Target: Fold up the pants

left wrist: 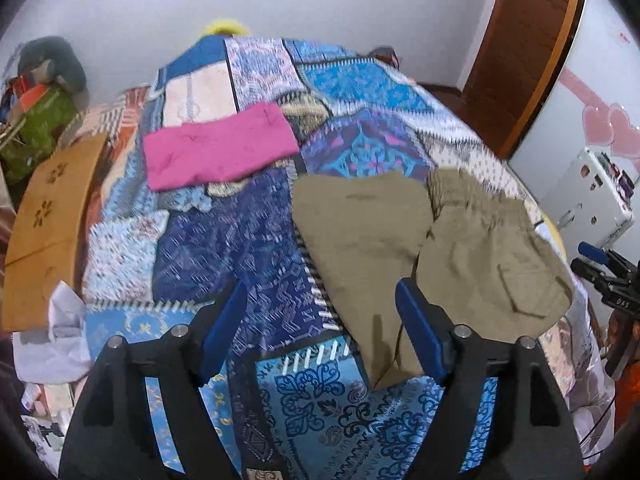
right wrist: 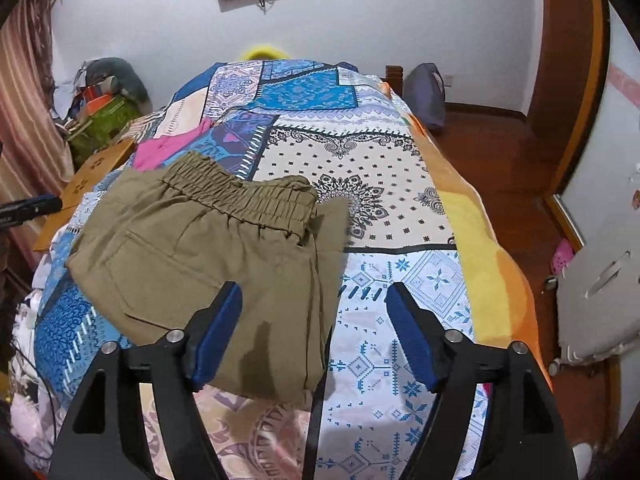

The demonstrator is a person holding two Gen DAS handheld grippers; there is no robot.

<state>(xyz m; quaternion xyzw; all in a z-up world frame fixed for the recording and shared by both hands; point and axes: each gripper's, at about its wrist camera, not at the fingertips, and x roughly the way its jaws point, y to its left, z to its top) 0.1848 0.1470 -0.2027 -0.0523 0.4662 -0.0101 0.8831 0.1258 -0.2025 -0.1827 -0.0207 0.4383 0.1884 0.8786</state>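
Olive-green pants (left wrist: 424, 240) lie partly folded on the patchwork bedspread (left wrist: 256, 264), near the bed's front edge. In the right wrist view the pants (right wrist: 200, 256) show their elastic waistband and a back pocket. My left gripper (left wrist: 322, 320) is open and empty, hovering above the bed with its right finger over the pants' lower left edge. My right gripper (right wrist: 314, 320) is open and empty, its left finger over the pants' lower right part. The right gripper also shows at the right edge of the left wrist view (left wrist: 608, 276).
A folded pink garment (left wrist: 216, 148) lies further back on the bed. A wooden board (left wrist: 48, 220) stands at the bed's left side. Clutter is piled in the far left corner (right wrist: 104, 108). A wooden door (left wrist: 520, 48) and wooden floor (right wrist: 500, 152) are to the right.
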